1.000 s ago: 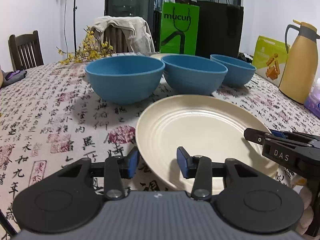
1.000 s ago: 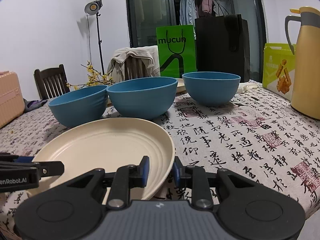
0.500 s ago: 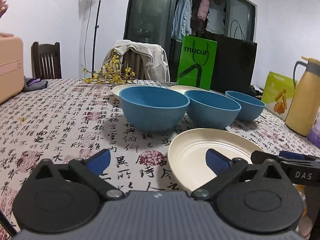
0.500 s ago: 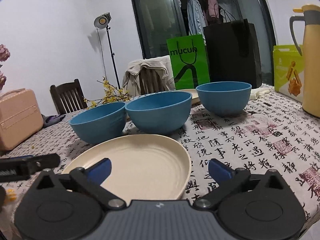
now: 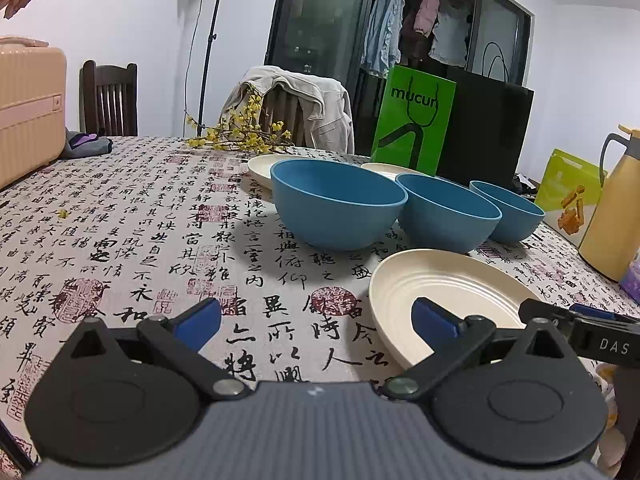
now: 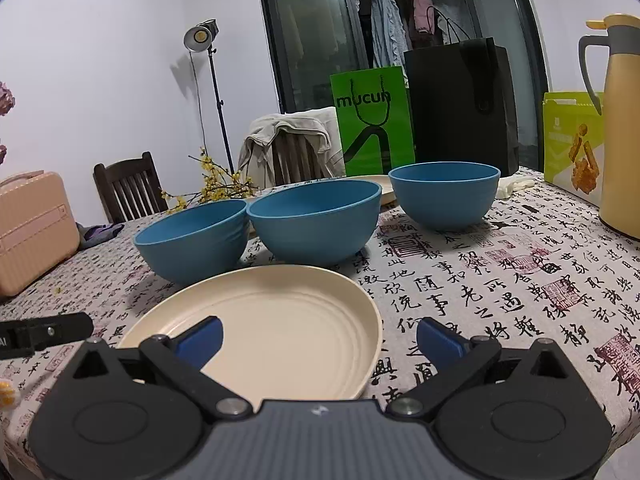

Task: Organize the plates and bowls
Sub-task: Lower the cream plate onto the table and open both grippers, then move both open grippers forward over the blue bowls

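Observation:
A cream plate [image 5: 448, 296] [image 6: 276, 320] lies at the near edge of the table. Behind it stand three blue bowls in a row: left bowl [image 5: 338, 204] [image 6: 192, 236], middle bowl [image 5: 448, 218] [image 6: 316, 224], right bowl [image 5: 508, 210] [image 6: 444, 194]. Two more cream plates [image 5: 260, 168] [image 5: 384, 169] lie behind the bowls. My left gripper [image 5: 316, 322] is open over the cloth, just left of the near plate, nothing between its fingers. My right gripper [image 6: 318, 338] is open, straddling the near plate's right rim without pressing on it.
The table wears a calligraphy-print cloth [image 5: 140, 232]. A yellow thermos jug [image 6: 616, 132] and a green box [image 6: 572, 144] stand at the right. Green and black paper bags [image 6: 372, 120] and a flower sprig [image 5: 236, 136] sit at the back, a pink case [image 5: 28, 108] at the left.
Both grippers went from nearly shut to wide open. The left one drew back to the left off the near plate and tipped up; the right one tipped up slightly.

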`<action>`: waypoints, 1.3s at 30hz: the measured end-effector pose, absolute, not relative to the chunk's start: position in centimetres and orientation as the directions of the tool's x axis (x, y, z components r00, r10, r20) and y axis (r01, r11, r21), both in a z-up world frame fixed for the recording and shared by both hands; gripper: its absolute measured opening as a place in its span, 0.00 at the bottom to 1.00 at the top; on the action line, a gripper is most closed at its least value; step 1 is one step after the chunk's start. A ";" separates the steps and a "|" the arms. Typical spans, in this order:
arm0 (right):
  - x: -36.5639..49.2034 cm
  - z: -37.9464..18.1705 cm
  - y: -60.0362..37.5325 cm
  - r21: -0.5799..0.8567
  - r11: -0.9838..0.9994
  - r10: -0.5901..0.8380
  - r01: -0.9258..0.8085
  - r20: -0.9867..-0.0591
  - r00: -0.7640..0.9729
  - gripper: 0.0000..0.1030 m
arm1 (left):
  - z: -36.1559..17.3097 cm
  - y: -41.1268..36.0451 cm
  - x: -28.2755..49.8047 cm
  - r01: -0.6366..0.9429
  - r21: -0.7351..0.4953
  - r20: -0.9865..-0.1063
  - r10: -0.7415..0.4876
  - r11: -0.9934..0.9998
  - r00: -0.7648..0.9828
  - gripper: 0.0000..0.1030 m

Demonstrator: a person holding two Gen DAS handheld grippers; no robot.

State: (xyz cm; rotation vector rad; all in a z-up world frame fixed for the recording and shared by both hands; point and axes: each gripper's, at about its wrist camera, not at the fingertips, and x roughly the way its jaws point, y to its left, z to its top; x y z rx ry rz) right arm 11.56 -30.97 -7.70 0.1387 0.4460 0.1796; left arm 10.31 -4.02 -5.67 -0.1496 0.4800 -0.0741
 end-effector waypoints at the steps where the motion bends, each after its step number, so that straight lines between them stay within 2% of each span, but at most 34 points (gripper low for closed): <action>1: 11.6 -7.7 -31.0 0.171 0.975 0.202 -0.142 -0.417 0.886 1.00 | -5.7 -4.0 10.3 0.039 -0.162 -0.455 -0.110 0.986 0.884 1.00; 22: 10.9 -7.0 -29.6 0.109 0.978 0.210 -0.180 -0.429 0.879 1.00 | -5.8 -2.4 8.8 0.055 -0.159 -0.435 -0.120 0.986 0.893 1.00; 39: 11.8 -4.8 -29.5 0.074 0.983 0.186 -0.170 -0.397 0.899 1.00 | -2.6 -1.6 9.3 0.074 -0.190 -0.404 -0.146 0.979 0.903 1.00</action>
